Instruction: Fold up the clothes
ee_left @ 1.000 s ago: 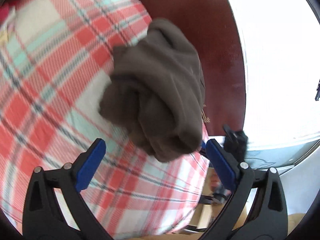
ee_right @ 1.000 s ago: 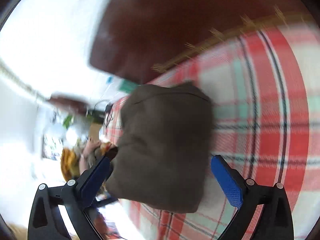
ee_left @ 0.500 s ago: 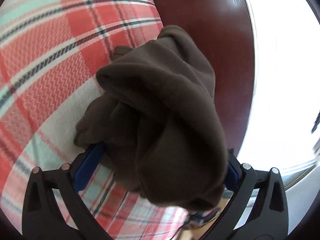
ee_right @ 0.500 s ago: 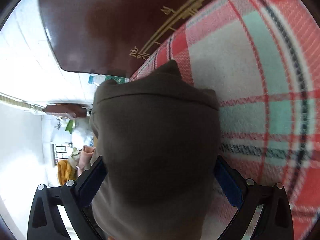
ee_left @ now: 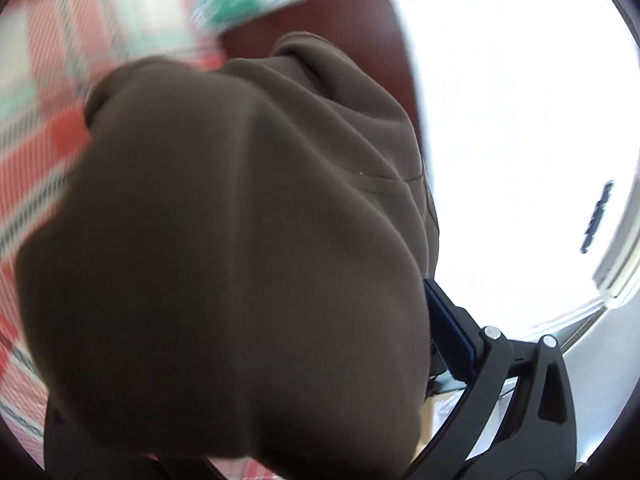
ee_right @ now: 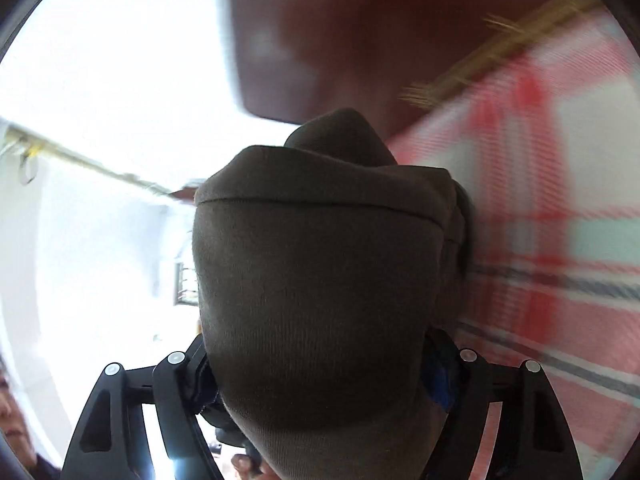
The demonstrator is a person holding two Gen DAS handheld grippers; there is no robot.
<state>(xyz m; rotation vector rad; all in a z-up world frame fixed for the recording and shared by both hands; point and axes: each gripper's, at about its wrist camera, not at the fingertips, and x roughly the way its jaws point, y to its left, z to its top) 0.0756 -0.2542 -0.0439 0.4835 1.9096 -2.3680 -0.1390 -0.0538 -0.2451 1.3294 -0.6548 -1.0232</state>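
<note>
A bundled brown garment (ee_left: 240, 240) fills most of the left wrist view, close to the lens. My left gripper (ee_left: 316, 292) stands open around it. Only the right blue fingertip (ee_left: 448, 332) shows beside the cloth; the other finger is hidden under the garment. In the right wrist view the same brown garment (ee_right: 316, 280) rises between the fingers. My right gripper (ee_right: 320, 352) is shut on it, both pads pressed into its sides. The bundle looks lifted off the bed.
A red, white and mint plaid blanket (ee_left: 48, 128) (ee_right: 560, 220) covers the bed. A dark wooden headboard (ee_right: 360, 32) (ee_left: 360, 20) stands behind it. A green packet (ee_left: 236, 0) lies near the headboard. A person (ee_right: 12, 432) is at the lower left edge.
My right gripper has closed in on the brown bundle. The bundle has come up close to both cameras, and the background now blurs with motion. The left fingers keep their wide spacing.
</note>
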